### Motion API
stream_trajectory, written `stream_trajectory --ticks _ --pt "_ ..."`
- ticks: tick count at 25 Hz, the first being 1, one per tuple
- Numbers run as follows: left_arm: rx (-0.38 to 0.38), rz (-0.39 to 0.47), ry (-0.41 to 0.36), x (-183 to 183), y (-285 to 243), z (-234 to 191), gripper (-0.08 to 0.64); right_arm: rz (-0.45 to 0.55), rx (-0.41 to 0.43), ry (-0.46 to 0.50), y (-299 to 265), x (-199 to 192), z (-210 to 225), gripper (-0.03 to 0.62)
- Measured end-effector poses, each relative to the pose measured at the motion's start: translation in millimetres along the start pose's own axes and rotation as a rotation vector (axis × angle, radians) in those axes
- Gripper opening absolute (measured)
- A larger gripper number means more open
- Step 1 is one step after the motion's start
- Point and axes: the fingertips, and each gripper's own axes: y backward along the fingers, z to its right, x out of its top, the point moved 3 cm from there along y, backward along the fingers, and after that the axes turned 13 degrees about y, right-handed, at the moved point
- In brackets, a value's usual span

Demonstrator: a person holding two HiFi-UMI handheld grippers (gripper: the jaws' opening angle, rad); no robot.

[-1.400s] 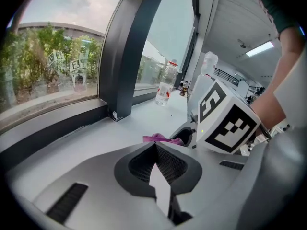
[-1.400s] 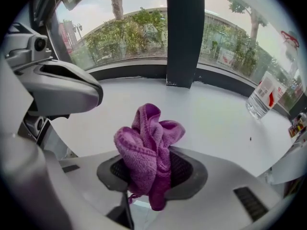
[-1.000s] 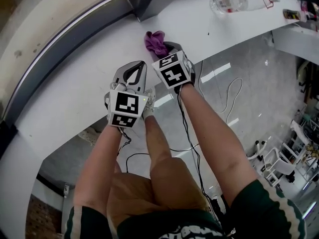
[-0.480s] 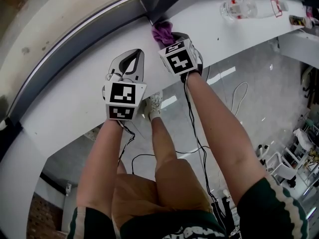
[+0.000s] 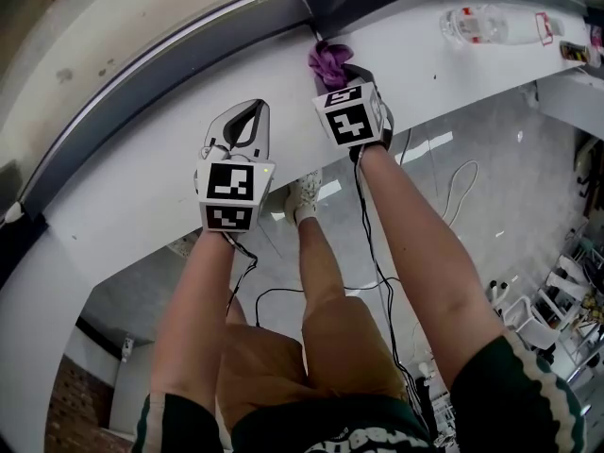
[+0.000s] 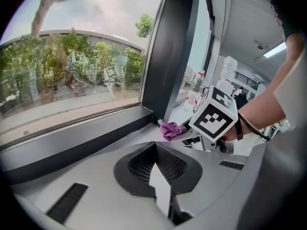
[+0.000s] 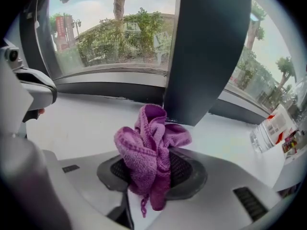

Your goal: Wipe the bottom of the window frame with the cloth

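A crumpled purple cloth (image 7: 149, 146) is pinched in my right gripper (image 7: 154, 171), which is shut on it. In the head view the cloth (image 5: 328, 61) rests on the white sill (image 5: 132, 182) right at the corner where the dark bottom window frame (image 5: 160, 72) meets the upright post (image 7: 206, 47). My left gripper (image 5: 252, 113) lies on the sill to the left of the right one, jaws shut with nothing in them, a short way from the frame. From the left gripper view, the cloth (image 6: 171, 130) and the right gripper's marker cube (image 6: 214, 120) show ahead at right.
A clear plastic bottle (image 5: 483, 24) lies on the sill far to the right, also seen as the bottle (image 7: 271, 127) in the right gripper view. Cables trail over the floor (image 5: 444, 182) below the sill's front edge. Glass and trees are beyond the frame.
Both grippers have moved forward over the sill toward the window. The cloth has travelled with the right gripper from mid-sill into the corner of the frame.
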Motion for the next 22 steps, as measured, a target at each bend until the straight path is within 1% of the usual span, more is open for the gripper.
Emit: stream_trajectory --ticks 7,11,14,19,22 --pt "0.034 0.012 0.026 -0.7 18.3 -23.1 0.003 0.013 0.026 0.022 -2.6 17.9 -27.3 0.164" --pt "0.049 0.043 0.016 3.7 29.3 -33.7 0.003 0.014 0.023 0.026 -2.2 25.3 -42.0 0.164" --pt "0.063 0.056 0.024 1.9 37.4 -43.0 0.003 0.013 0.022 0.032 -3.2 28.8 -52.7 0.164" --pt "0.097 0.079 0.011 -2.2 58.9 -58.2 0.003 0.011 0.037 0.050 -3.4 37.7 -75.1 0.164" --pt "0.105 0.085 0.018 -6.0 70.9 -67.3 0.003 0.014 0.054 0.056 -4.5 44.9 -90.0 0.164"
